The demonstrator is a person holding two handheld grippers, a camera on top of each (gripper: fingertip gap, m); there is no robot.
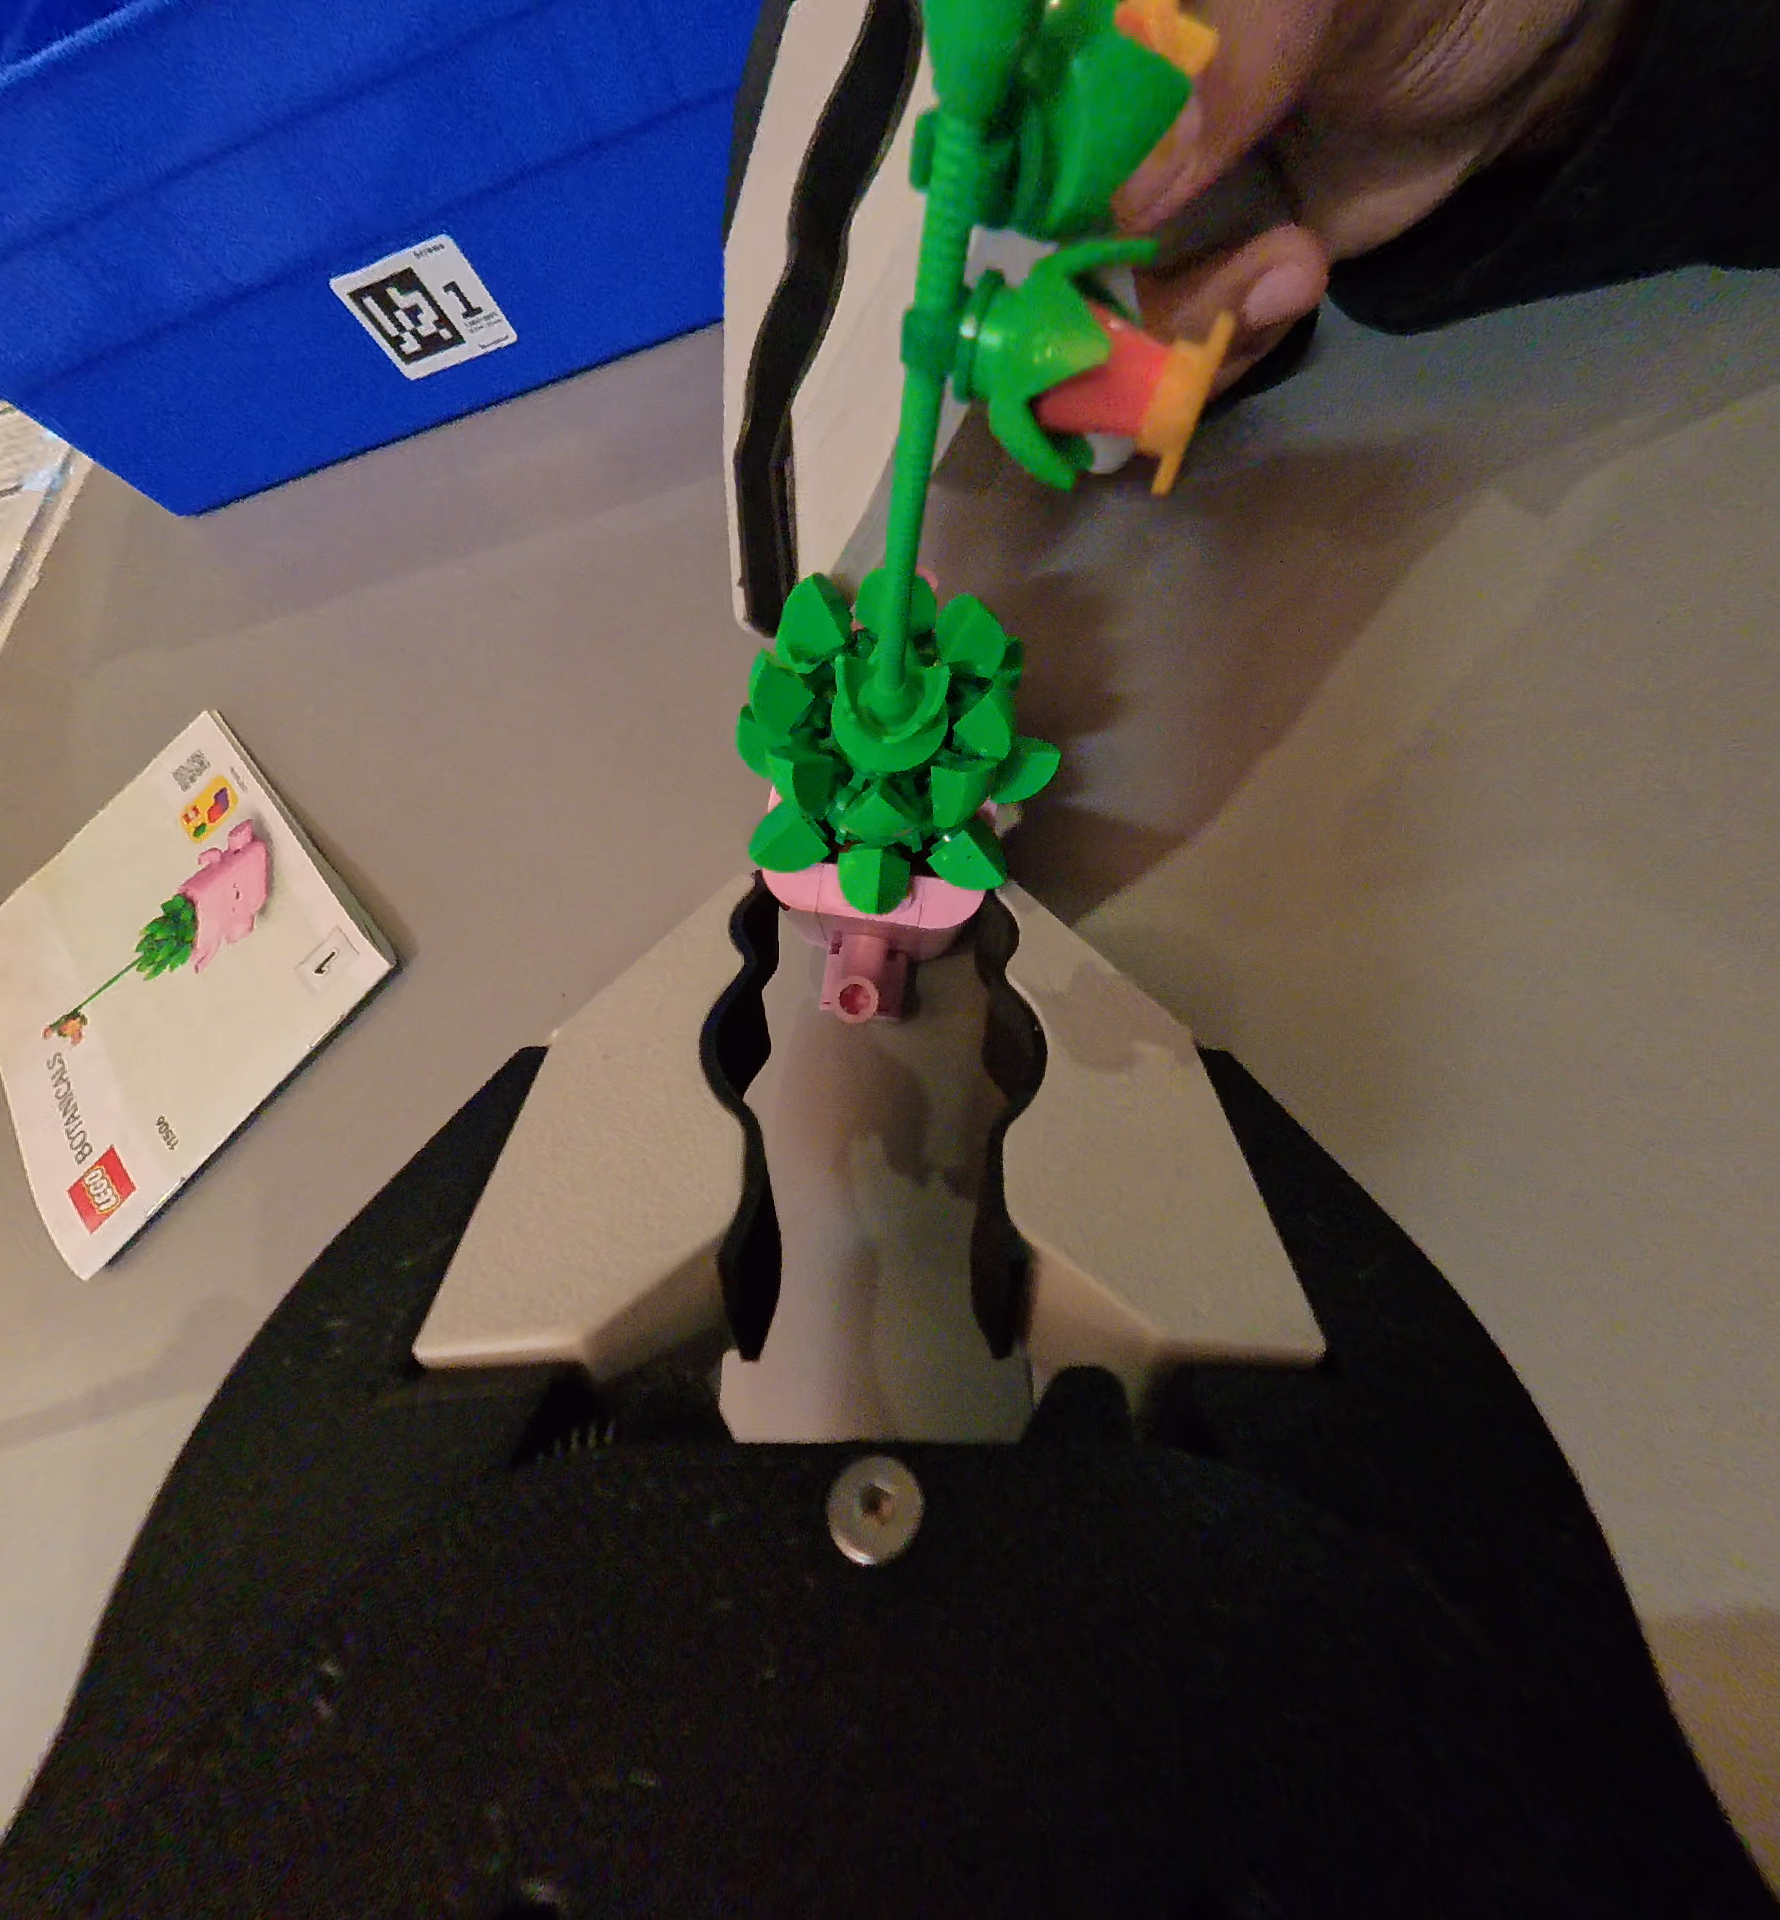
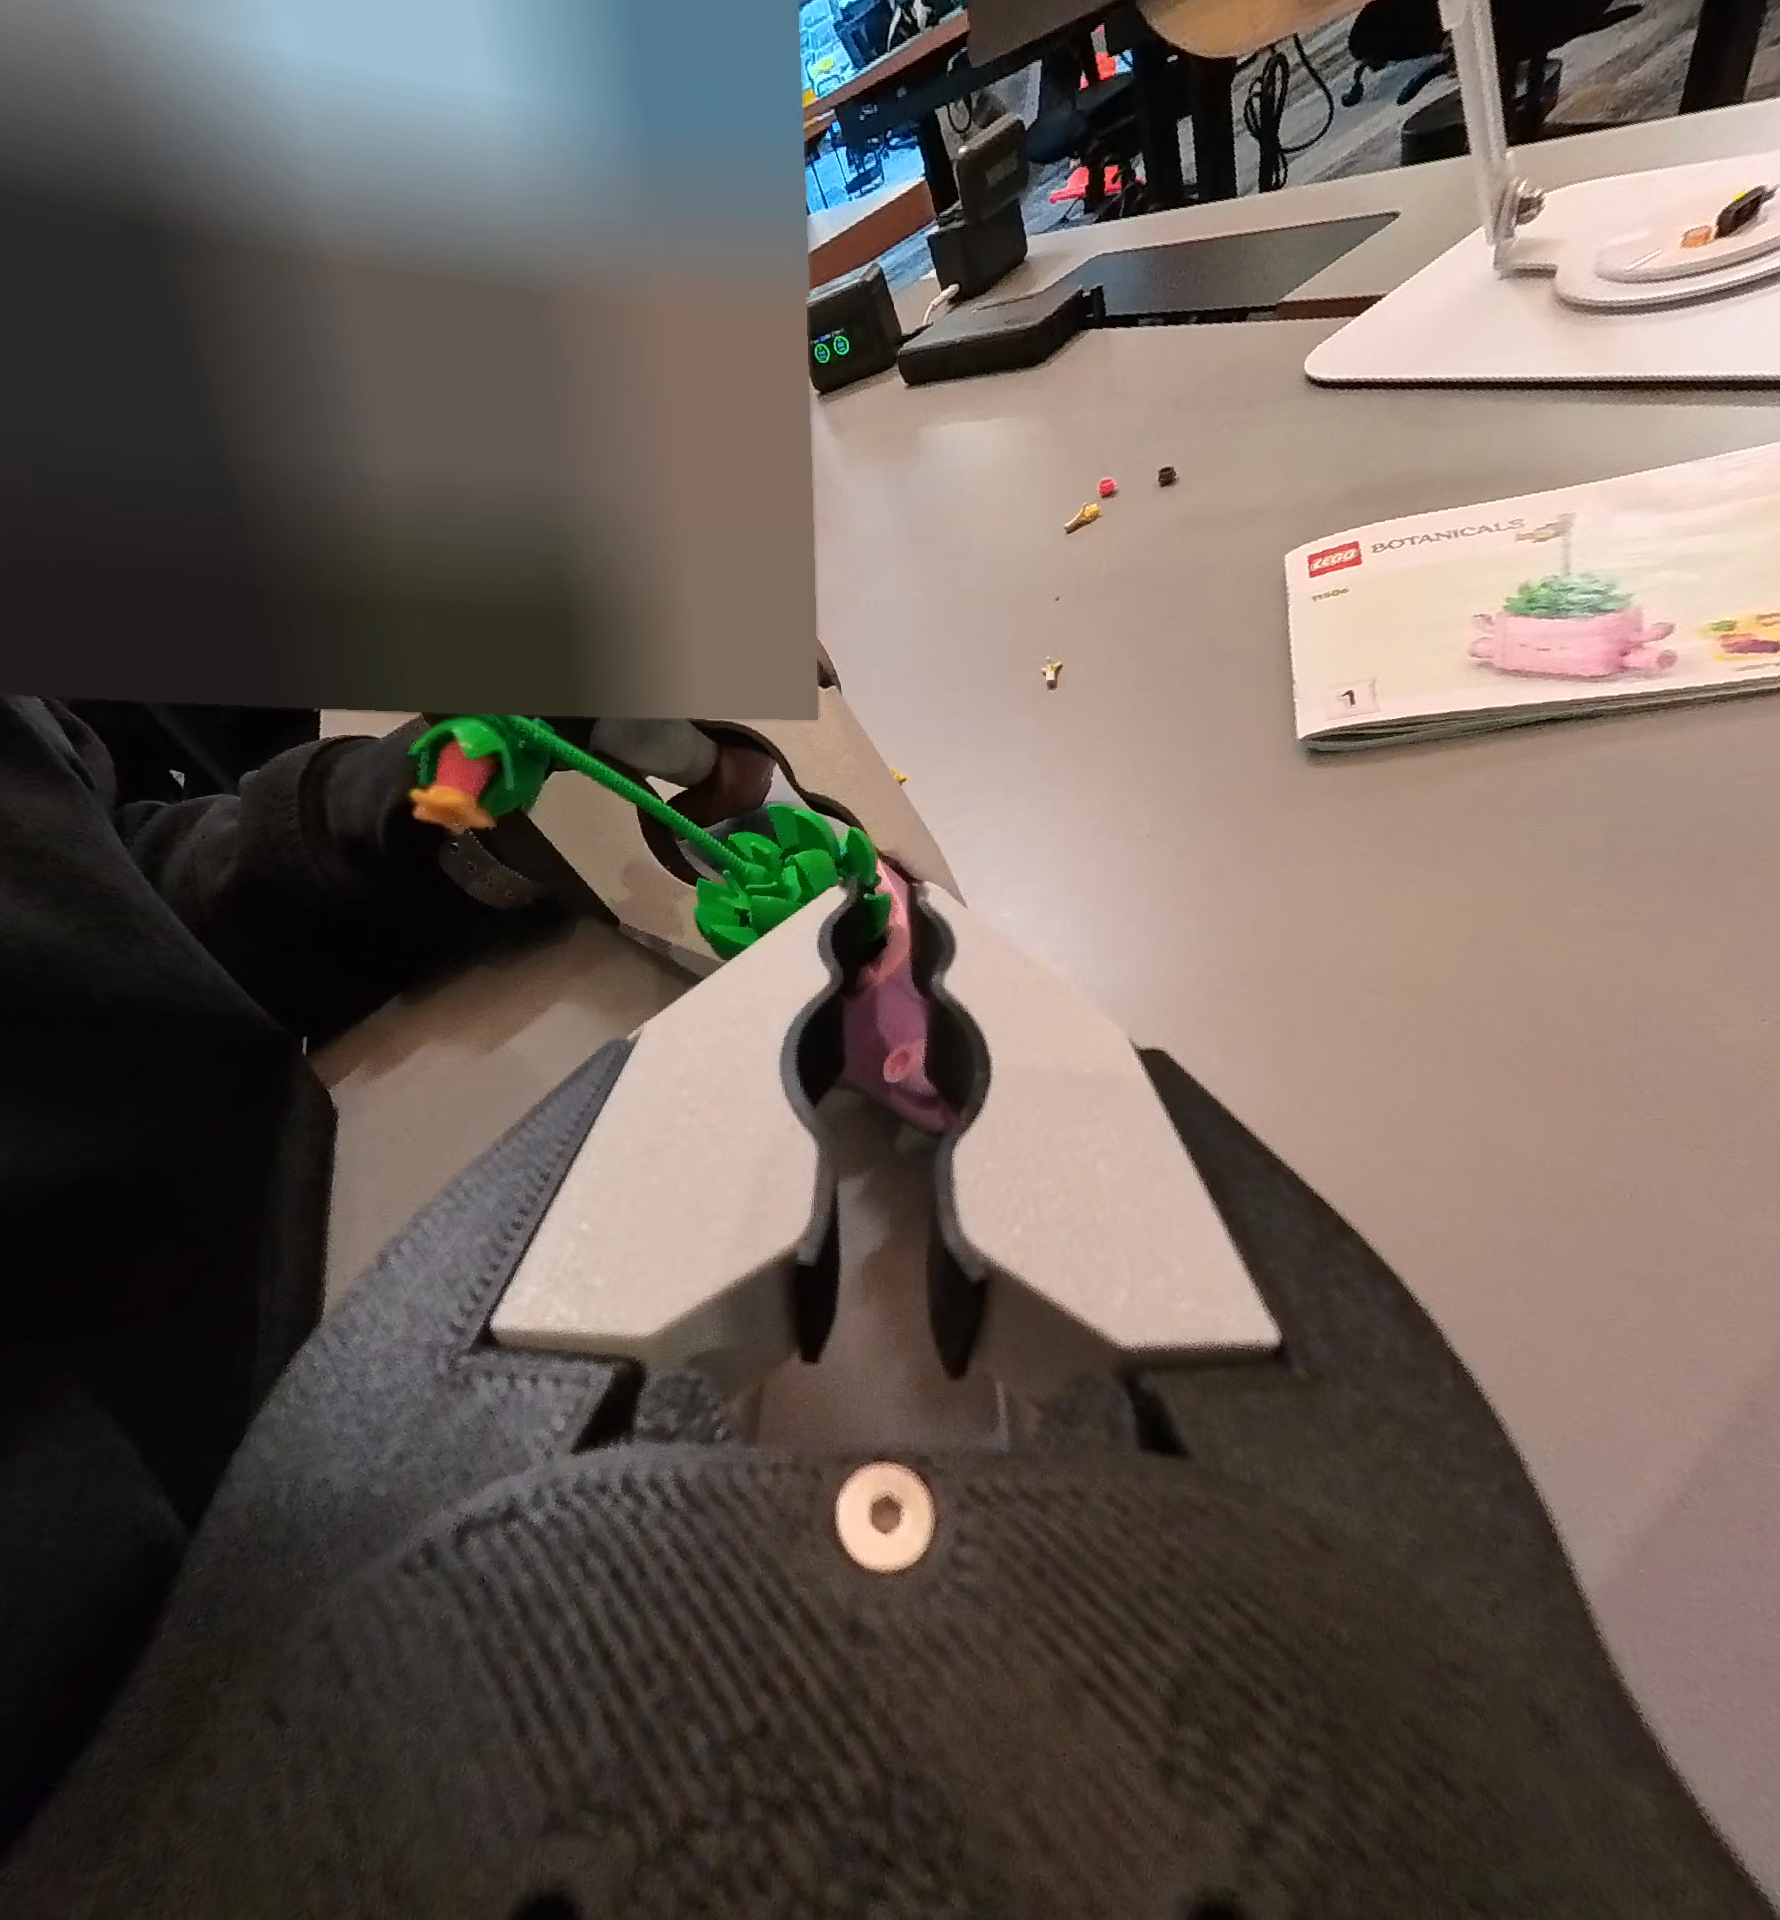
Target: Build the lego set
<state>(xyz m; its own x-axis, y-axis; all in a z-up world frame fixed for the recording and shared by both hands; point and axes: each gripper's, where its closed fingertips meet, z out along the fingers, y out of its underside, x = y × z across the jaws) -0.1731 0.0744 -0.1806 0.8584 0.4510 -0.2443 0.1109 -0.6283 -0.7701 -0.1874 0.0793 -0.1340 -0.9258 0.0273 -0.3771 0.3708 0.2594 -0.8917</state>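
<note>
- Two grippers meet on one model; list runs left to right across the left wrist view, then the right wrist view.
- Far left: blue bin (image 1: 325,229) at the back of the grey table (image 1: 512,665); instruction booklet (image 1: 179,987) lies flat in front of it, well apart from the work.
- Centre: left gripper (image 1: 870,914) is clamped on the pink pot (image 1: 865,914) at its fingertips; green leaves (image 1: 886,748) crown the pot beyond the tips.
- Green stem (image 1: 927,395) rises from the middle of the leaves; long axis runs away from the left gripper, up the frame, tilted slightly right.
- Right of the stem: flower bud (image 1: 1104,384), green cup with red and orange tip, juts sideways; a bare hand (image 1: 1385,135) sits just behind the buds; touching or not, cannot tell.
- Right wrist view: right gripper (image 2: 891,935) is closed around the same pink pot (image 2: 891,1029) from another side; stem (image 2: 637,800) points left and away, toward the person.
- Judgement: any work on the buds falls at the far end of the stem, nearer the bare hand than either gripper.
- Hidden: stem top cut off by the upper frame edge; pot body mostly masked by fingers; small loose pieces (image 2: 1104,499) on the table too small to identify.
</note>
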